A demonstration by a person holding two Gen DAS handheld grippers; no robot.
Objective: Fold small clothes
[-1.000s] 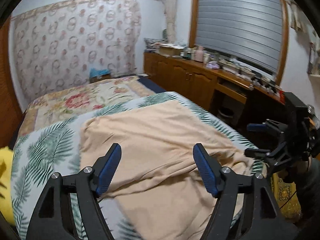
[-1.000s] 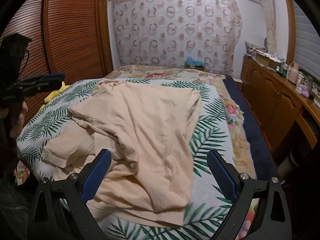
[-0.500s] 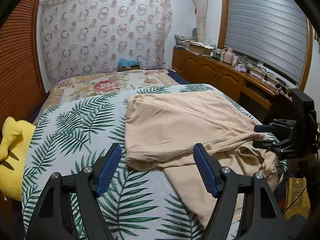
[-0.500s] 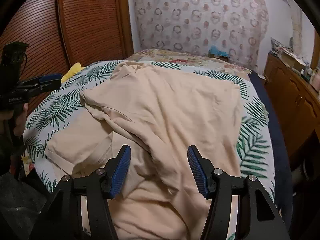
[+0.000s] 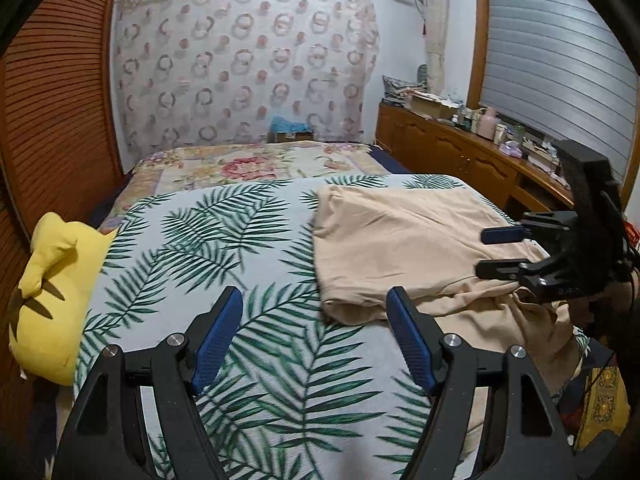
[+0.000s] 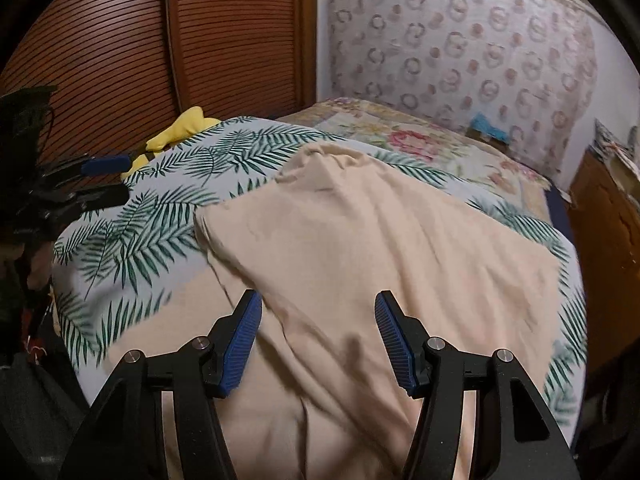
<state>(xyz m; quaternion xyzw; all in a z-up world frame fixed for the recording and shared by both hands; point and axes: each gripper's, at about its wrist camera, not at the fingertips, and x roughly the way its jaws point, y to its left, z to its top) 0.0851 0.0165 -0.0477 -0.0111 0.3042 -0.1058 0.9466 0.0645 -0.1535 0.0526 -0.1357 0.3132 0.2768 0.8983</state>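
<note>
Two grippers: I had both over the bed (image 5: pixel 280 360), neither gripping cloth, which I judged to be a reach between folds.
Garment: the peach garment (image 6: pixel 380 240) lay on the palm-leaf sheet (image 5: pixel 224 232), one layer doubled over another, its near end draped off the bed's edge toward 6 o'clock in the right wrist view.
Left gripper: the left gripper (image 5: pixel 314 336) had its jaws apart with only leaf-print sheet between them; the garment's folded corner sat at 1 o'clock, just beside the right pad.
Left purpose: I judged I held it there to approach that corner from the bare side.
Right gripper: the right gripper (image 6: pixel 318 338) had its jaws partly apart above the cloth; no pad pressed on fabric.
Right purpose: poised over a diagonal ridge, likely to pinch the upper layer.
Bystander item: a yellow plush (image 5: pixel 52 292) lay at 9 o'clock, well apart from the garment.
</note>
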